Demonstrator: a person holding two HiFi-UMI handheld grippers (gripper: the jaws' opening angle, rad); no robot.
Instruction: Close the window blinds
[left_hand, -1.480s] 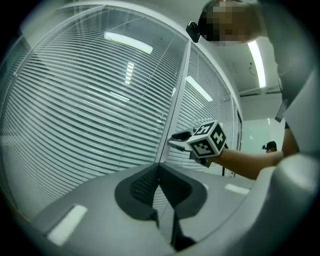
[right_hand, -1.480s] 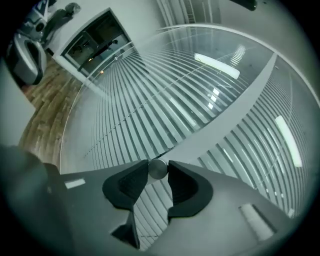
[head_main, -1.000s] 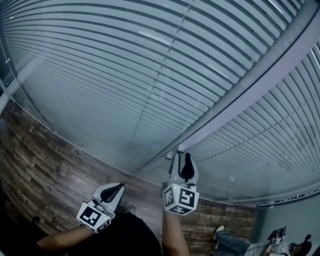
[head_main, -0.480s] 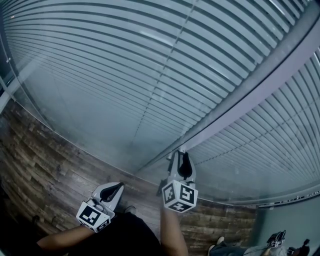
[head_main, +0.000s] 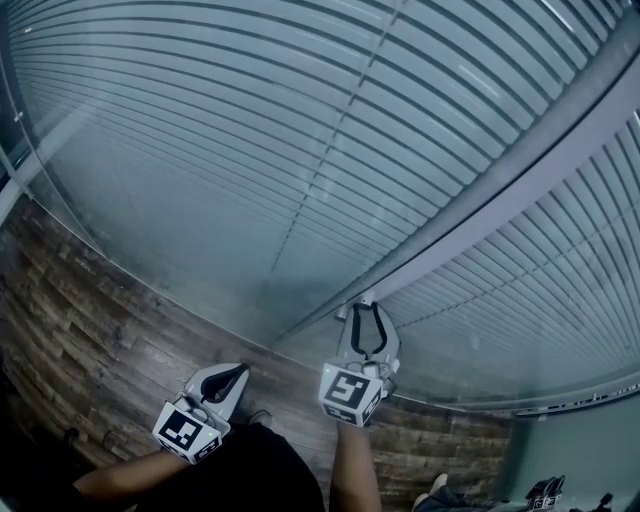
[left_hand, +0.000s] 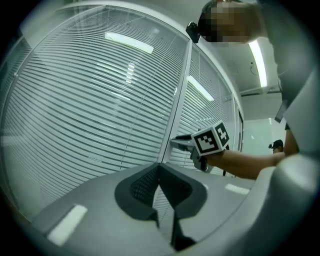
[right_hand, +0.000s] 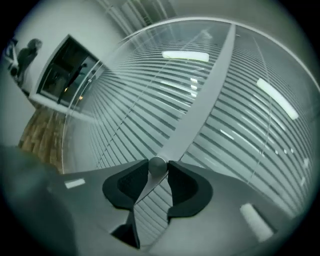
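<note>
The slatted blinds (head_main: 250, 150) sit behind glass on both sides of a grey upright frame bar (head_main: 500, 200). A small round metal knob (right_hand: 157, 166) sticks out of that bar. My right gripper (right_hand: 158, 167) points at the bar with the knob between its tips. Its jaws have just been closing, and both pads touch the knob. In the head view the right gripper (head_main: 365, 305) meets the bar low down. My left gripper (head_main: 238, 372) hangs back to the left, clear of the glass. Its tips meet with nothing between them (left_hand: 160, 166).
A wooden plank floor (head_main: 90, 330) runs along the foot of the glass wall. A dark doorway (right_hand: 65, 75) and a distant person (right_hand: 25, 55) show at the far left of the right gripper view. Someone's feet (head_main: 545, 492) show at the lower right.
My right gripper has rolled about its own axis on the knob, so its marker cube shows a different face. Neither hand has shifted place. The left gripper is as before.
</note>
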